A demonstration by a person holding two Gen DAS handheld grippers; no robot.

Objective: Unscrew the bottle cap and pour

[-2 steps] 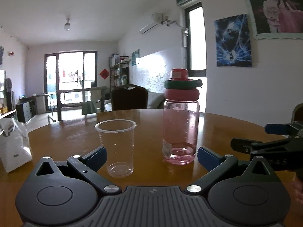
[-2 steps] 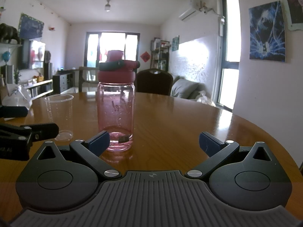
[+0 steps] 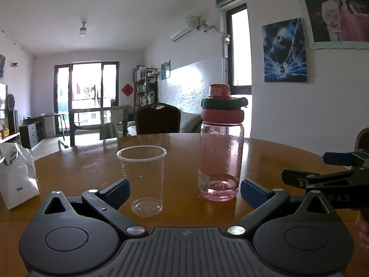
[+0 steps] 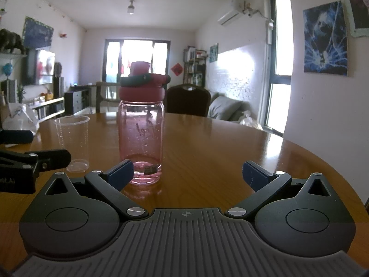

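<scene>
Bottle (image 4: pixel 140 138) capped, upright, just ahead of the wide-spread right hand-held gripper (image 4: pixel 188 173), nearer its left finger

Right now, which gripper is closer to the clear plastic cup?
Left. The left gripper is open with the plastic cup just ahead between its fingers. The right gripper is off to the cup's right, facing the pink bottle.
</scene>
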